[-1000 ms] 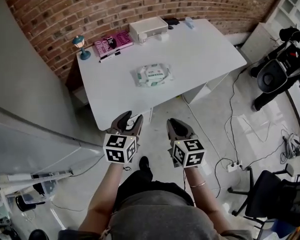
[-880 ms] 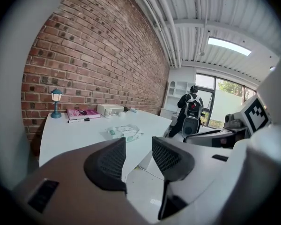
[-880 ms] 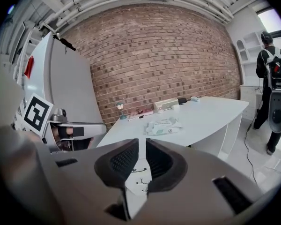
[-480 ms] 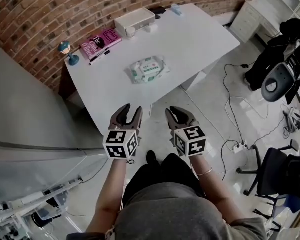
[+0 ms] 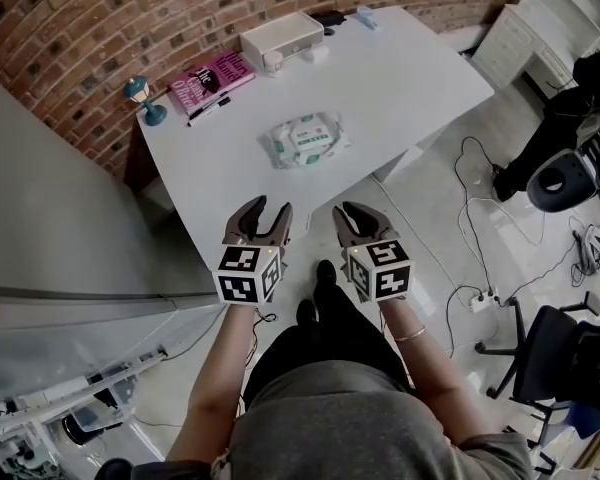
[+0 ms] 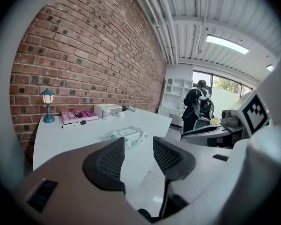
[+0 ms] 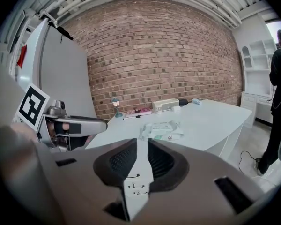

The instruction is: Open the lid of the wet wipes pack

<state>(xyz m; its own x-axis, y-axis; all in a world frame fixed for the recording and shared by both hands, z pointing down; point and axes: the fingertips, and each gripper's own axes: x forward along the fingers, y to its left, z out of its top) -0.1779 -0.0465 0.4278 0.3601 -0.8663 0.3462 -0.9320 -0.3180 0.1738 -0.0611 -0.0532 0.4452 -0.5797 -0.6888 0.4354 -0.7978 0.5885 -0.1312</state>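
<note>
The wet wipes pack (image 5: 305,140) lies flat near the middle of the white table (image 5: 400,78), its lid down; it also shows as the pack (image 6: 126,135) in the left gripper view and the pack (image 7: 162,130) in the right gripper view. Both grippers hover over the floor just short of the table's near edge, well away from the pack. My left gripper (image 5: 269,208) (image 6: 139,142) is opening, with a wide gap and nothing between the jaws. My right gripper (image 5: 358,211) (image 7: 142,144) shows only a narrow gap, also empty.
Along the brick wall at the table's back stand a small teal lamp (image 5: 140,96), a pink book (image 5: 212,78), a black marker (image 5: 213,110) and a white box (image 5: 282,36). A grey cabinet (image 5: 50,218) rises on the left. Office chairs (image 5: 560,183) and floor cables are on the right. A person (image 6: 196,109) stands far off.
Both grippers have drifted forward toward the table's near edge. The left jaws stand a little wider apart than before. The pack has not moved.
</note>
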